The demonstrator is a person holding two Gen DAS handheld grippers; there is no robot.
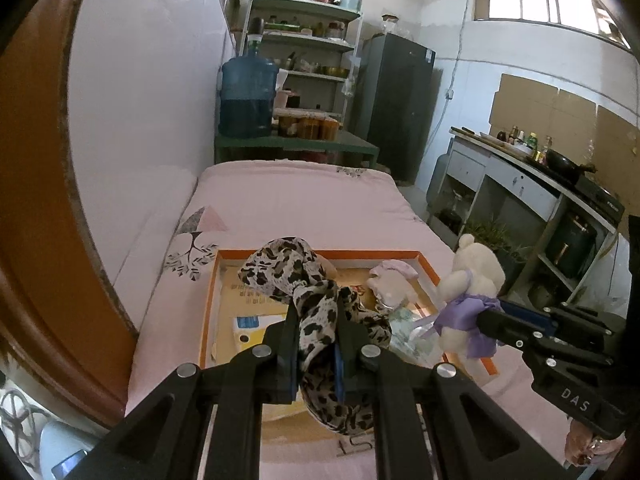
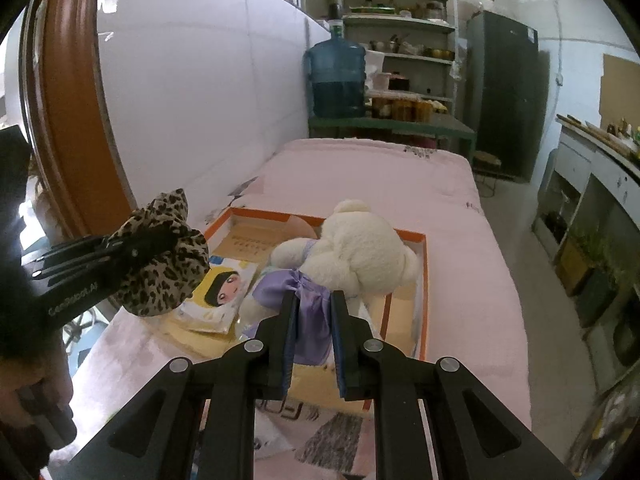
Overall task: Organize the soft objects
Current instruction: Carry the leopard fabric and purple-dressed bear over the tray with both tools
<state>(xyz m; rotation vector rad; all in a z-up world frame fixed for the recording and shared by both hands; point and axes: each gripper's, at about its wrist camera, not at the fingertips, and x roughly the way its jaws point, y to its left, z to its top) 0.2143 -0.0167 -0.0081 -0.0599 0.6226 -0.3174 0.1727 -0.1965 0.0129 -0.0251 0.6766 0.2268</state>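
**Q:** Leopard scarf (image 1: 316, 304) status?

**A:** I am pinching it with my left gripper (image 1: 317, 322), jaws pressed on the bunched cloth at lower centre of the left wrist view. It is hanging above the orange-rimmed box (image 1: 210, 292) lying on the pink bed (image 1: 304, 196).

**Q:** And the plush bear (image 2: 360, 248)?

**A:** I am clamping its purple dress (image 2: 308, 308) in my right gripper (image 2: 314, 312), centre of the right wrist view. The bear is tilting head-forward over the box's right half. A booklet with a cartoon face (image 2: 224, 284) is showing in the box, lower left of the bear.
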